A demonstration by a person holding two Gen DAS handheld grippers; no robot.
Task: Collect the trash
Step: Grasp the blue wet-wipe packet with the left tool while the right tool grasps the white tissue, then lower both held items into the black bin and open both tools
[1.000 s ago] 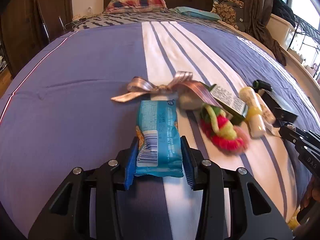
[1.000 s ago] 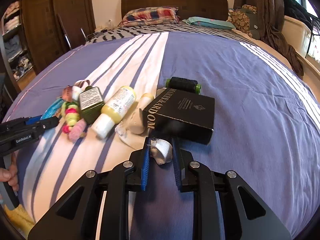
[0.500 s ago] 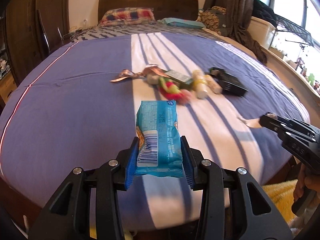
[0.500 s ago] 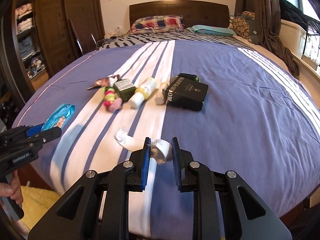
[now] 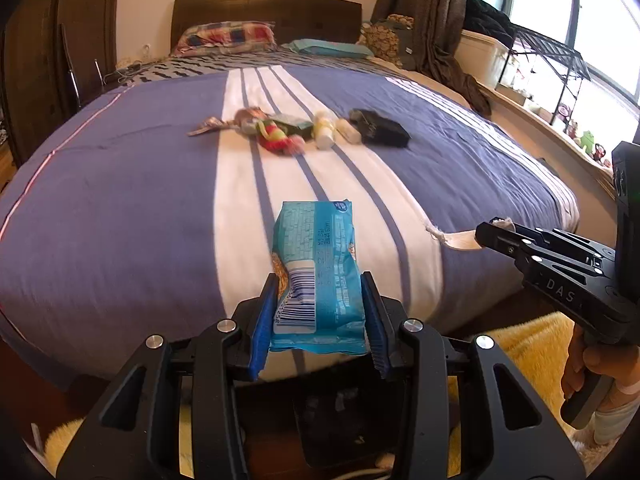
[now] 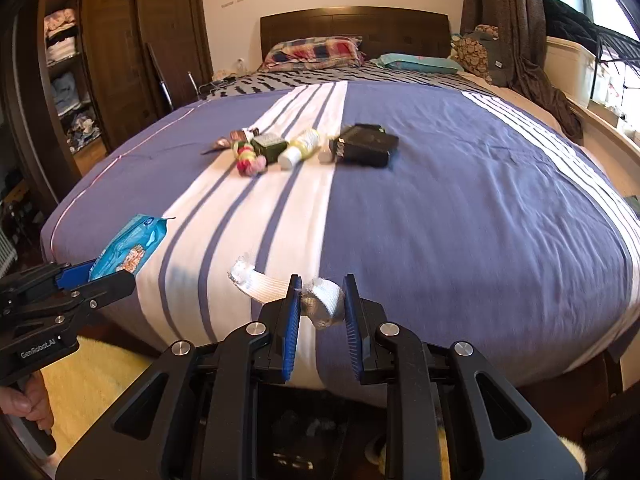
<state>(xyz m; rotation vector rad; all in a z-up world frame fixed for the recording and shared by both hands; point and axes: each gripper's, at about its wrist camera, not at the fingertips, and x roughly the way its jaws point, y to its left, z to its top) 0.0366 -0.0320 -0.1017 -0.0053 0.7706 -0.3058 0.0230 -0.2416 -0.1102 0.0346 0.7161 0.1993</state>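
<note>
Bed (image 6: pixel 460 208) fills both views: a purple-blue cover with white stripe bands running toward a dark wooden headboard (image 6: pixel 354 26), where a plaid pillow (image 6: pixel 316 50) and a teal pillow (image 6: pixel 420 63) lie. Dark wardrobe with stacked clothes stands left of the bed, brown curtain and bright window to its right, yellow rug (image 5: pixel 528 356) on the floor at its foot. Mid-bed on the stripes sits a cluster, well apart from both tools: ribbon (image 5: pixel 208 126), pink-and-green knitted toy (image 6: pixel 248 158), dark green box (image 6: pixel 270 146), cream bottle (image 6: pixel 302 148), black box (image 6: pixel 366 146); details blurred. Trash item one: blue snack wrapper (image 5: pixel 318 276), flat, barcode end nearest the camera, printed brick pattern at the far end, held off the foot edge of the bed. Trash item two: white fabric strip (image 6: pixel 260 278), frayed at its free end, bunched into a wad at the other, also held at the foot edge. Left gripper (image 5: pixel 318 312) stands partly open, its blue pads pressing both long edges of the wrapper. Right gripper (image 6: pixel 320 312) is closed narrow, pads clamped on the wad, the loose tail hanging out leftward. Hand (image 5: pixel 596 364) grips the right tool's handle.
</note>
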